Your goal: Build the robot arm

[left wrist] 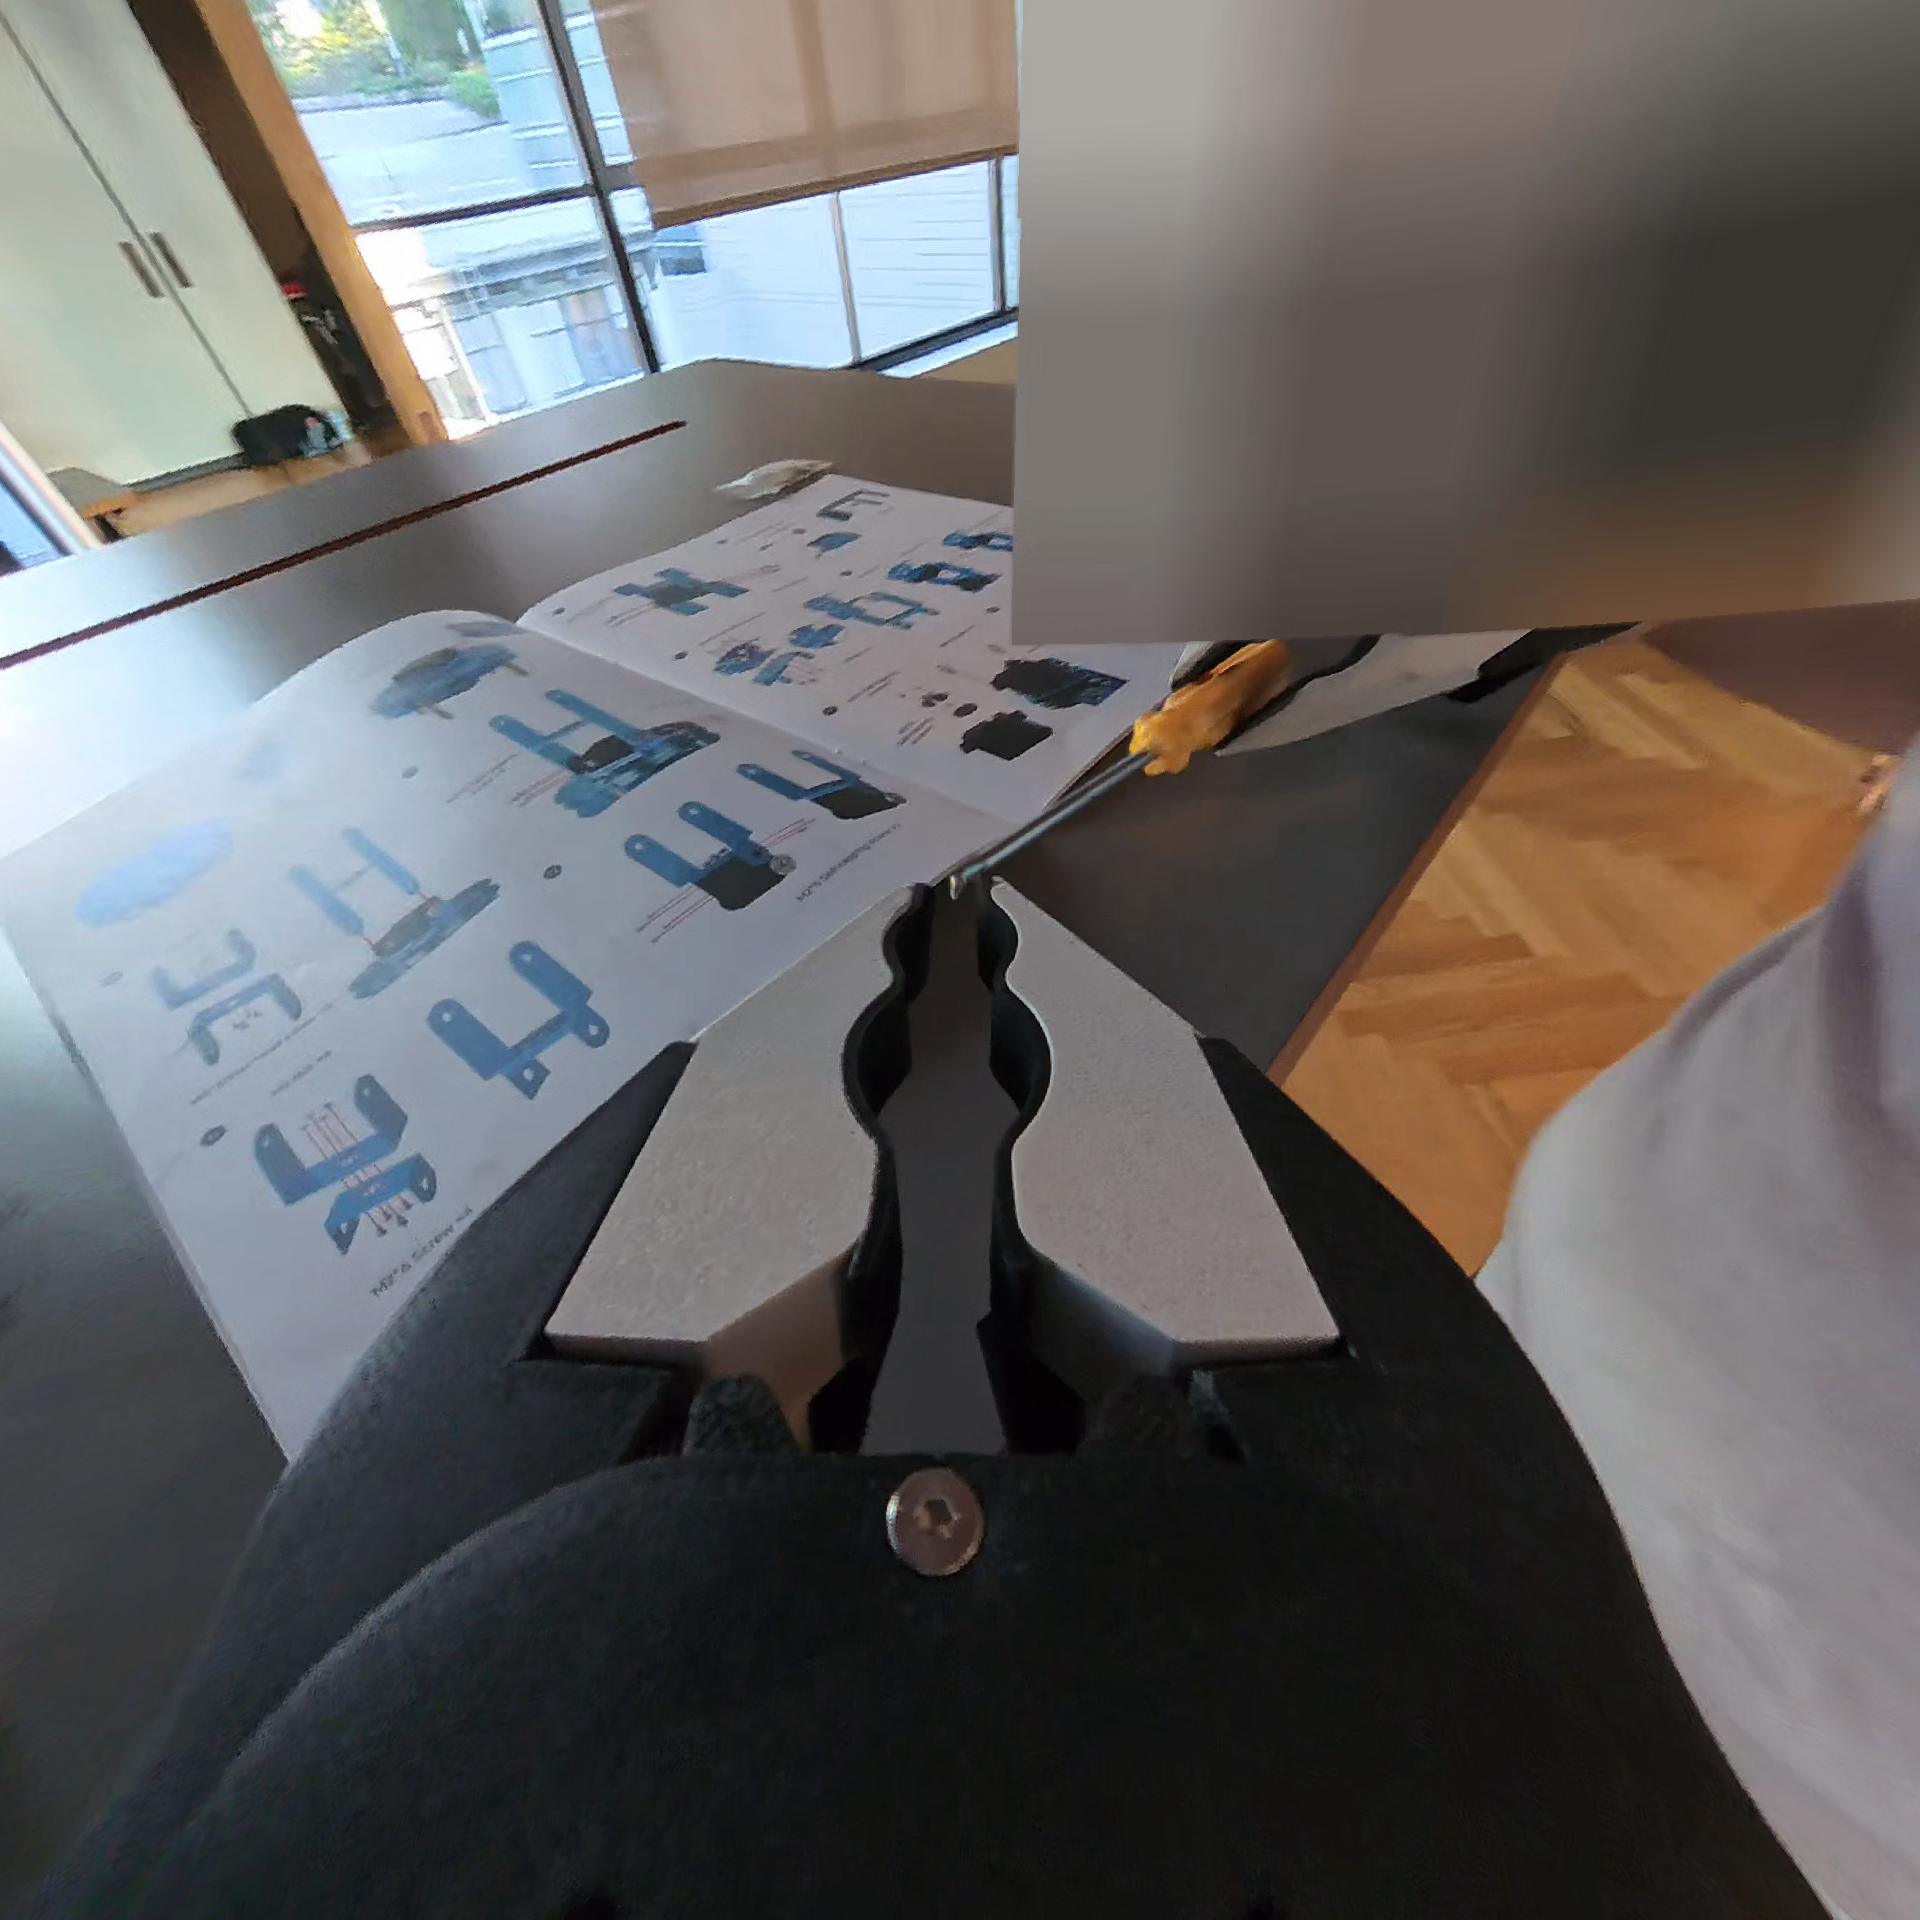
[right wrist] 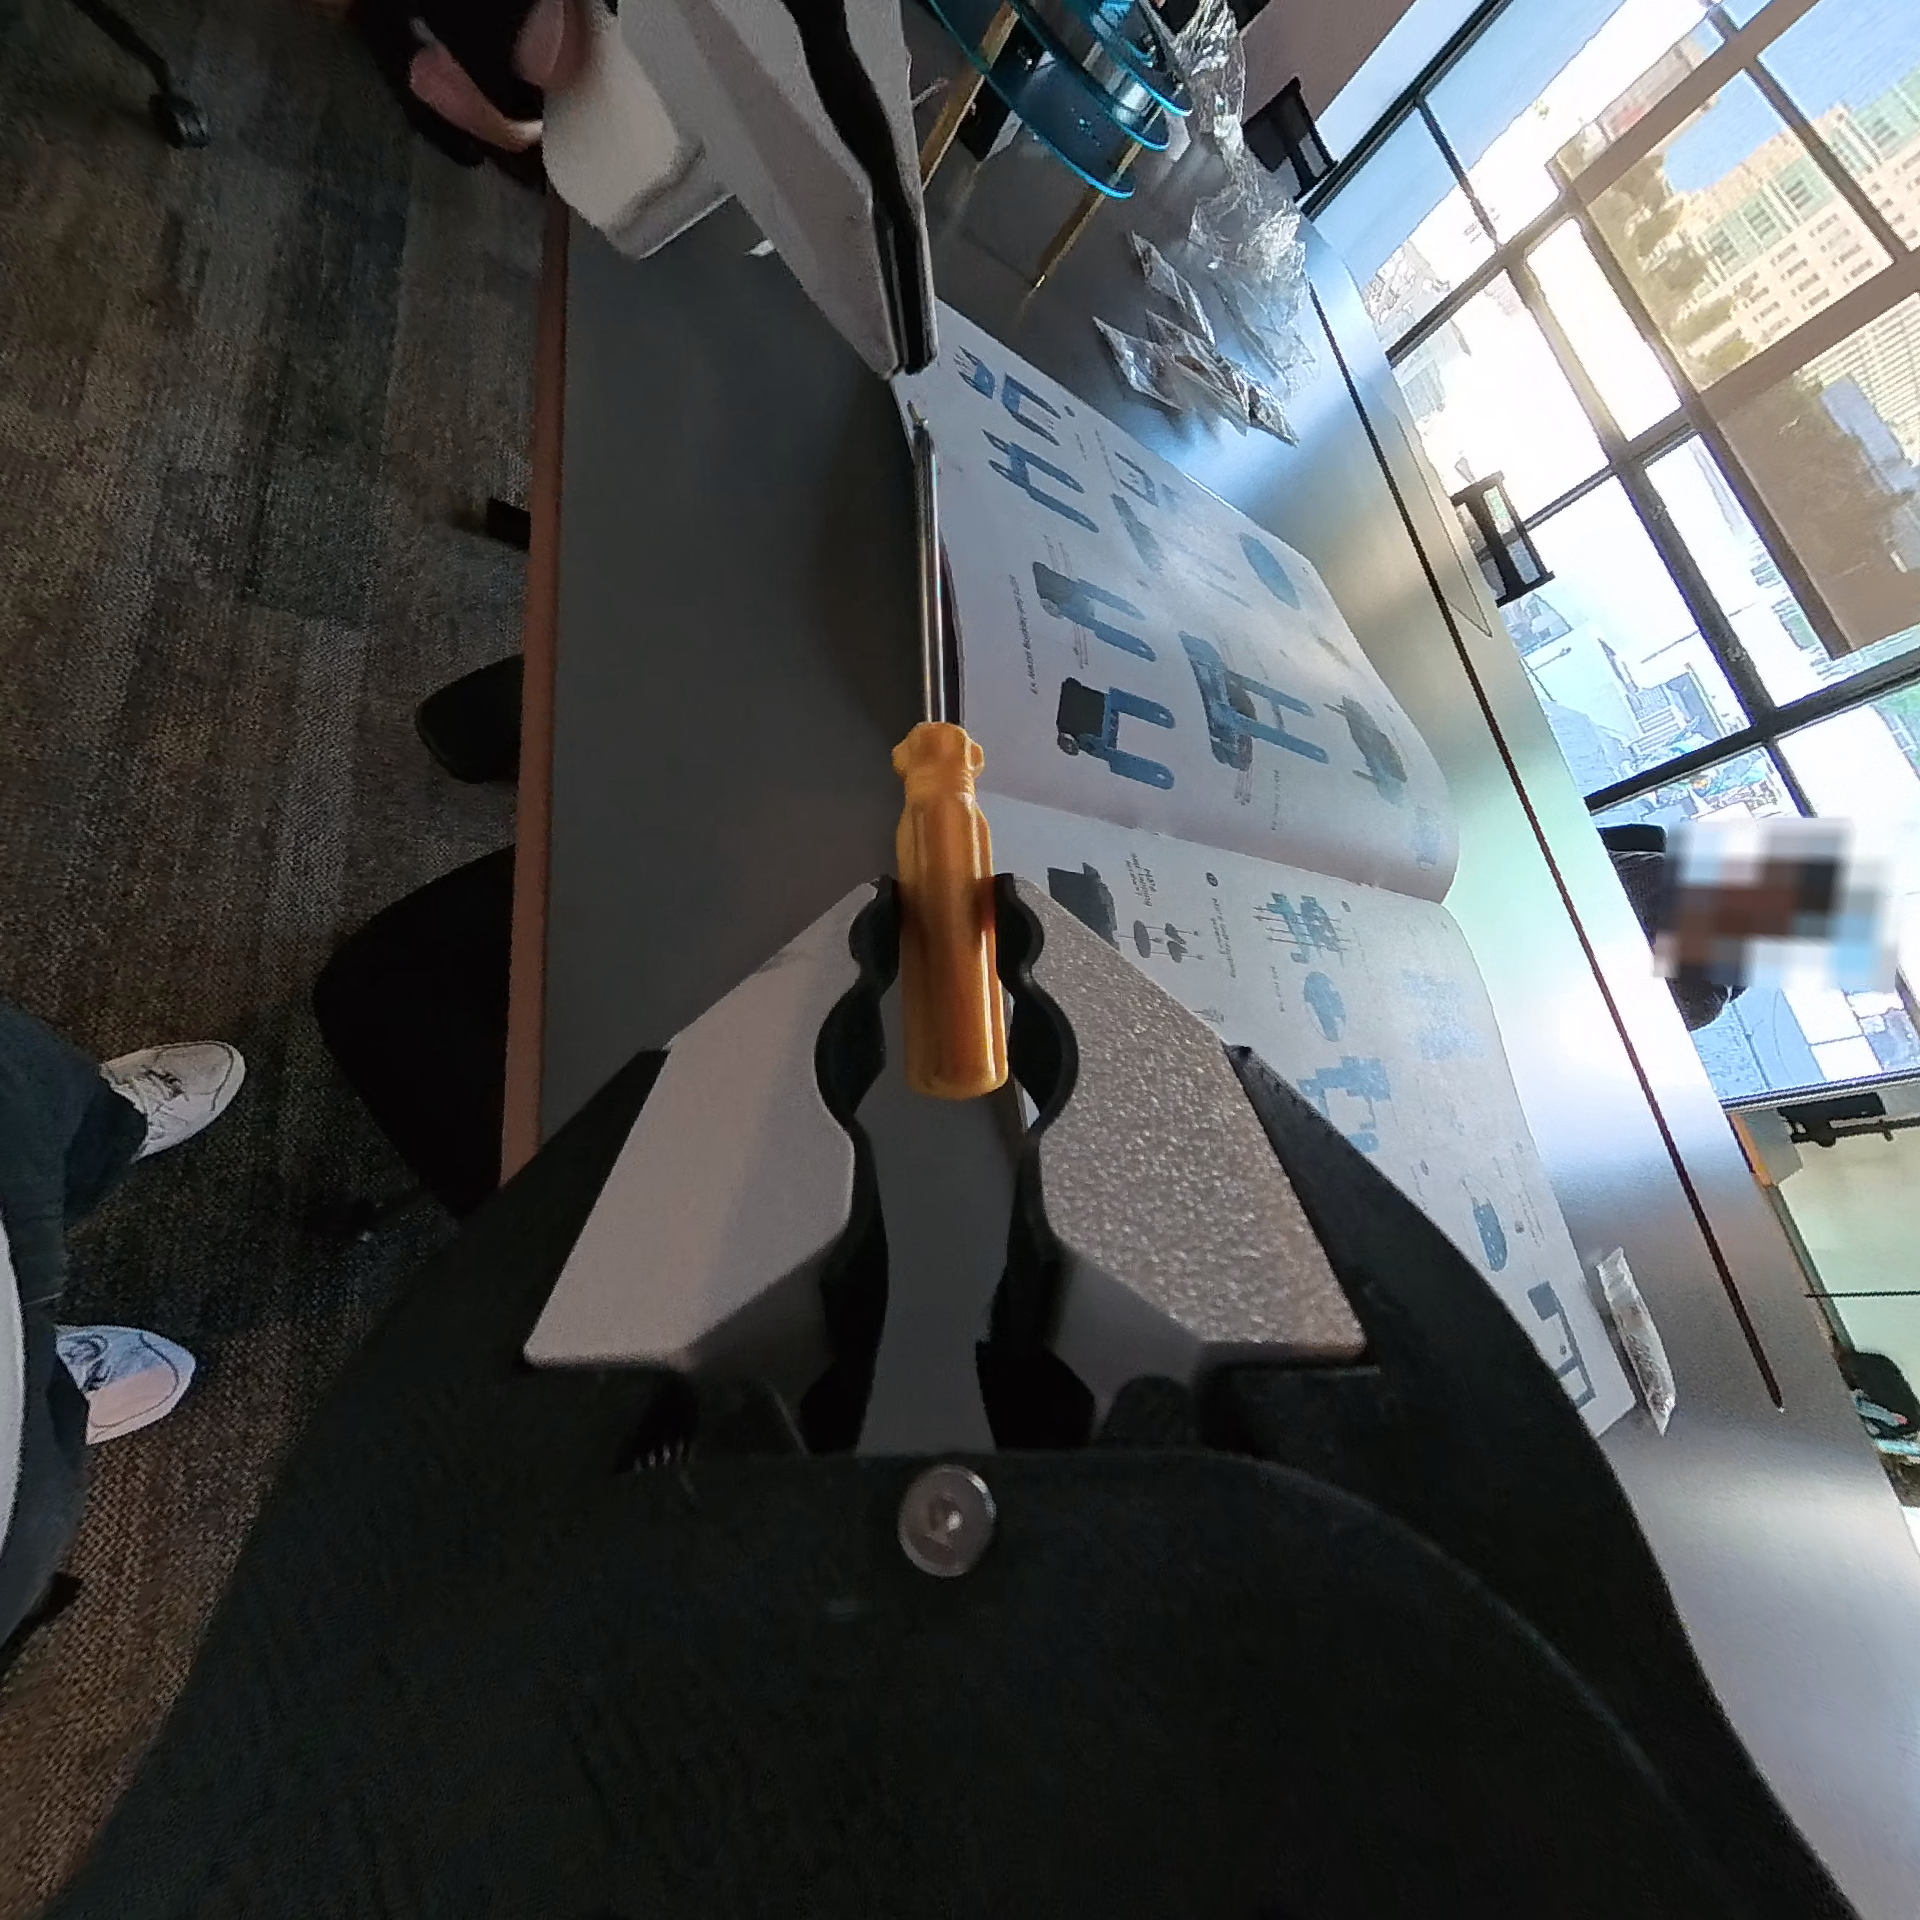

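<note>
Gripping the amber handle of a screwdriver [right wrist: 951, 935], the right claw [right wrist: 945, 894] is closed firmly on it, a finger on either side, with the butt end reaching back between the fingers. The screwdriver hangs above the near edge of an open booklet [left wrist: 416, 883] of blue diagrams, which lies flat on a dark table [left wrist: 364, 520]. Its long axis runs along that near edge, in line with the right claw's fingers, and the thin metal shaft points straight away from the claw.

The shaft's tip sits at the mouth of the left claw [left wrist: 956, 899], whose fingers are drawn almost together with only a narrow gap. Whether they pinch the tip or merely flank it cannot be told. Small clear bags [right wrist: 1195, 353] lie beyond the booklet's far side.
</note>
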Tool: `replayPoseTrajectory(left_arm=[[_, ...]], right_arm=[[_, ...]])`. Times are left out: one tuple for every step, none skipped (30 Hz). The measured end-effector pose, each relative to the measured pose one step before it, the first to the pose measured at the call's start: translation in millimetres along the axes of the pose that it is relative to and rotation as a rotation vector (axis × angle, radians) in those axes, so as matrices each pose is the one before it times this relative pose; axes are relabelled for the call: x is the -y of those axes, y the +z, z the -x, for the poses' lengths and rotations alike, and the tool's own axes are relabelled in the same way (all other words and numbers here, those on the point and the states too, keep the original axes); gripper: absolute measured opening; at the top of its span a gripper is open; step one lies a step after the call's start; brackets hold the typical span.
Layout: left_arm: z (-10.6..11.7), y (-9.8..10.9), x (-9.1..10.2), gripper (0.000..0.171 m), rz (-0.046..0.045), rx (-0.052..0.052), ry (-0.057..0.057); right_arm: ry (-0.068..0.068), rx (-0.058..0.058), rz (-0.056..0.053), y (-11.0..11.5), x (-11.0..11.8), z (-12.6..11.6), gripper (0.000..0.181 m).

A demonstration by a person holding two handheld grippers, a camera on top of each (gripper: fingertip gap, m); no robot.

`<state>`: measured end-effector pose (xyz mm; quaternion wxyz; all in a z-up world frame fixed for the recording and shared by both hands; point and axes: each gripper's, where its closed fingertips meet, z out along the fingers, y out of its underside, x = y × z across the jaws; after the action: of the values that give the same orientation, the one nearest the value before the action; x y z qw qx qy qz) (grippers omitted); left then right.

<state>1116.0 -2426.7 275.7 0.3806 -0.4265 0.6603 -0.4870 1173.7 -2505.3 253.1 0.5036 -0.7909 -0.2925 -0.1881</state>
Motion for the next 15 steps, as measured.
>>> replayPoseTrajectory(left_arm=[[-1.07,-1.40,1.20,0.003,-0.00871,-0.0191,-0.0026],[-1.88,-1.19,0.05,0.001,-0.00123,-0.0237,-0.0051],[-0.15,-1.15,-0.06,0.002,0.00091,-0.0085,-0.0025],[-1.18,-1.42,0.71,0.002,-0.00440,-0.0109,0.0035],[-1.90,-1.33,0.79,0.002,-0.00496,-0.0164,-0.0005],[-1.70,-0.87,0.39,0.003,-0.00262,-0.0163,-0.0025],[-1.45,-0.30,-0.27,0.004,0.00041,-0.0158,-0.0013],[-1.20,0.60,-1.53,0.004,0.00912,-0.0133,0.0014],[-0.86,1.19,-2.90,0.005,0.02016,-0.0089,0.0046],[-1.88,1.65,-2.86,0.007,0.02164,-0.0121,0.0063],[-2.71,1.60,-2.52,0.008,0.02048,-0.0138,0.0093],[-0.47,1.75,-3.07,0.007,0.02421,0.0046,0.0160],[0.70,1.61,-2.68,0.007,0.02228,0.0182,0.0288],[-3.00,1.68,-0.71,0.007,0.01074,-0.0006,0.0332],[-3.84,1.72,-0.10,0.007,0.00728,-0.0095,0.0219]], right_arm=[[-0.0022,0.0007,-0.0022,-0.25,0.51,0.30,0.017],[-0.0046,-0.0034,-0.0074,-0.66,1.18,-0.13,0.017],[-0.0023,-0.0002,-0.0052,-0.63,0.68,0.11,0.017],[0.0009,0.0048,0.0000,-0.22,-0.38,0.28,0.017],[0.0017,0.0056,-0.0010,-0.51,-0.16,0.12,0.017],[-0.0010,0.0083,-0.0093,-1.05,1.21,0.15,0.017],[-0.0032,0.0109,-0.0133,-1.54,2.01,0.33,0.017],[-0.0112,0.0111,-0.0070,-1.59,0.74,-0.10,0.017],[-0.0248,0.0087,0.0011,-1.59,-1.22,-1.06,0.017],[-0.0275,0.0177,0.0043,-1.74,-2.31,-0.22,0.017],[-0.0233,0.0154,0.0016,-1.69,-2.55,-0.70,0.017],[-0.0186,0.0147,0.0023,-1.58,-3.05,-0.74,0.017],[-0.0149,0.0251,-0.0028,-1.42,-2.56,0.83,0.017],[-0.0076,0.0197,0.0037,-0.76,-3.60,0.15,0.017],[-0.0033,0.0115,0.0127,-0.01,-4.85,-0.62,0.017]])
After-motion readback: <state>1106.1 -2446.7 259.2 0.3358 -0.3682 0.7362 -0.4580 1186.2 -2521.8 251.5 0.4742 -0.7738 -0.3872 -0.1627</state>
